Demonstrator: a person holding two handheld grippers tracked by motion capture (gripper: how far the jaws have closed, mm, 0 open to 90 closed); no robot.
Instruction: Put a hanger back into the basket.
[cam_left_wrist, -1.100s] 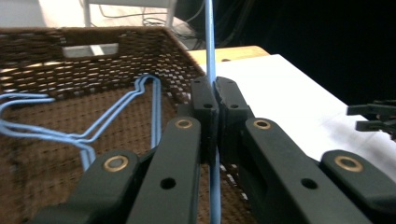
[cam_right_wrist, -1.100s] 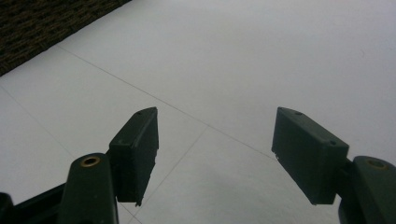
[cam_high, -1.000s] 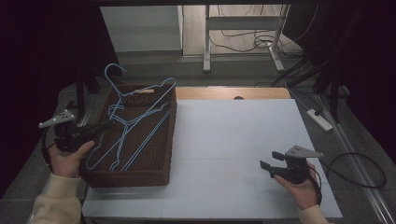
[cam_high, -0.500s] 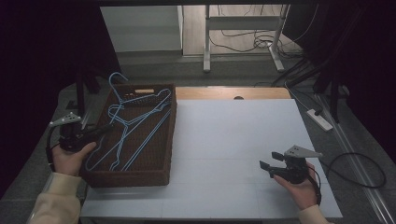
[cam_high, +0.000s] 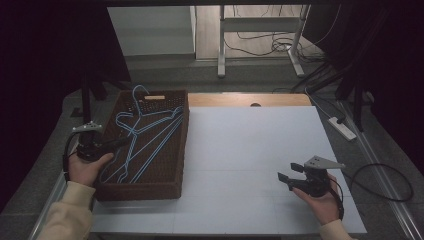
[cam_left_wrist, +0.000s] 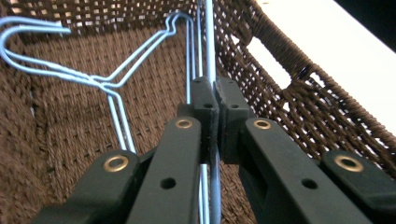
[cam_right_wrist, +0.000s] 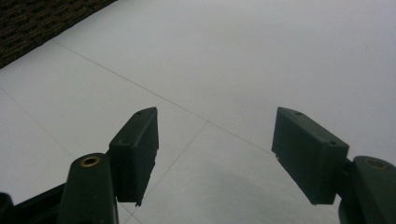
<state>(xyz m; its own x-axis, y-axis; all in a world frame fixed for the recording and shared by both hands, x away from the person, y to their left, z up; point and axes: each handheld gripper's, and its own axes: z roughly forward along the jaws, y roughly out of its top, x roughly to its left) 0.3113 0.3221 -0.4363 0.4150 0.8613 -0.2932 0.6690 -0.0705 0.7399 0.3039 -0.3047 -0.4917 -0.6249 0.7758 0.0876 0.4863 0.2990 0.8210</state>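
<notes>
The white tabletop (cam_high: 250, 150) carries one brown wicker basket (cam_high: 177, 145) at its left end. In that basket lie the blue wire hangers (cam_high: 145, 135), two by my count, though overlapping wires make that uncertain. Since a second ago the hangers have sunk from tilted above the rim to lying inside the basket, so they look nearly set down. The left claw (cam_left_wrist: 211, 105) is clamped on their wires; the right claw (cam_right_wrist: 215, 154), well right of the basket, stands apart, empty.

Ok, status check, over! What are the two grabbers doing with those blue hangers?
Left gripper shut on blue wire hanger inside brown basket. Right gripper open, empty, over white table. More hangers lie tangled alongside.
</notes>
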